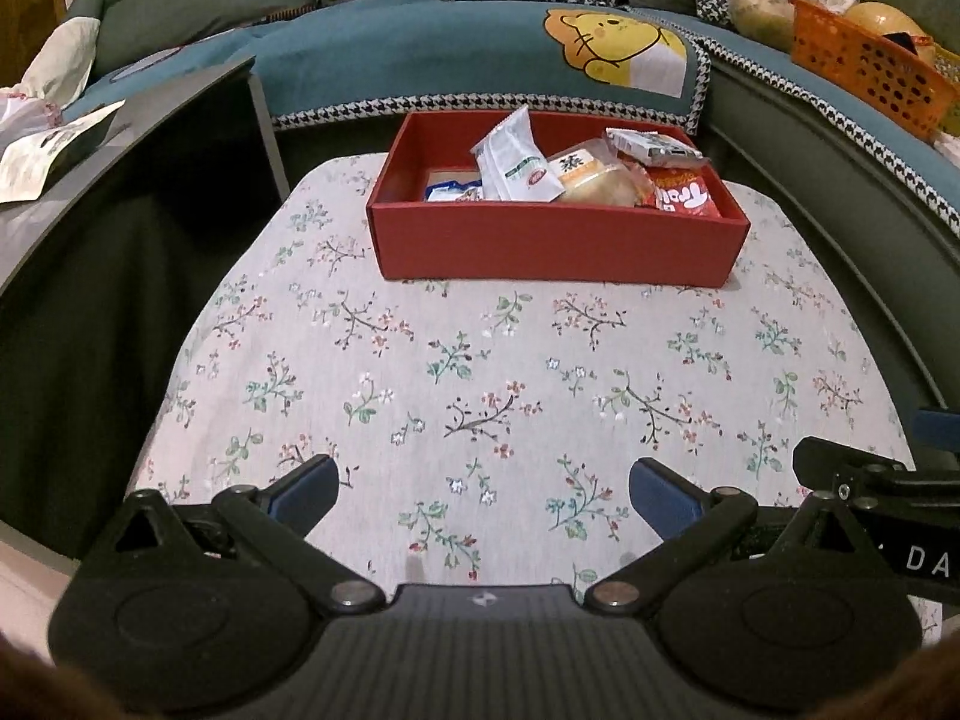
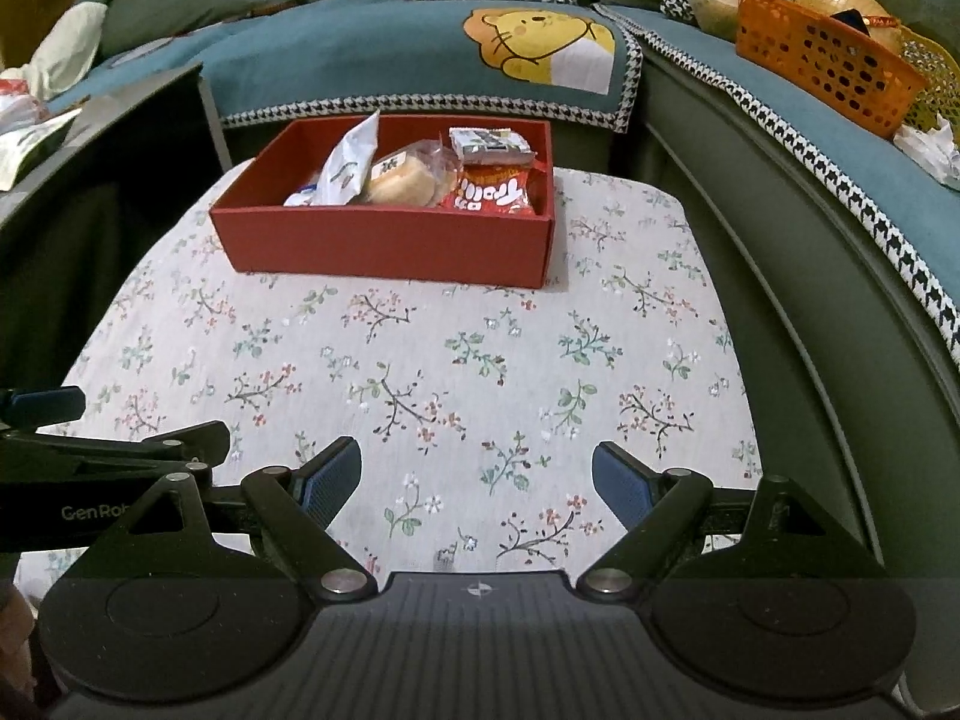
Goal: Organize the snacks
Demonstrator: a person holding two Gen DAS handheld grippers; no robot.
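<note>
Snacks are gathered in the red box [image 1: 558,246], which stands at the far end of the floral tablecloth [image 1: 480,372], close to the sofa [image 1: 420,54]. Inside it I can see a white sachet [image 1: 510,159] leaning upright, a round pastry in clear wrap [image 1: 594,177], a red packet [image 1: 684,195], a small grey-and-white packet [image 1: 651,144] at the back, and a blue-and-white pack [image 1: 450,192] low in the left corner. No snack lies loose on the cloth, so I judge that the task is nearly finished or finished. What may remain is only to put the packets in better order inside the box, because they lie in a loose pile.

The left gripper [image 1: 480,489] hangs above the near part of the cloth with its fingers spread wide and nothing between them. The right gripper [image 2: 477,480] is in the same state: fingers apart, empty, well away from the box.

The left wrist view shows the box more from the front and the right gripper's arm at its right edge. It also shows papers [image 1: 42,150] on a dark side table [image 1: 150,138]. The right wrist view shows the box from its right side, so the red packet's lettering is clearer there, and more of the orange basket [image 2: 822,69] on the sofa is seen, with a crumpled white wrapper [image 2: 930,147] beside it. Whether these belong to the task I cannot tell.
</note>
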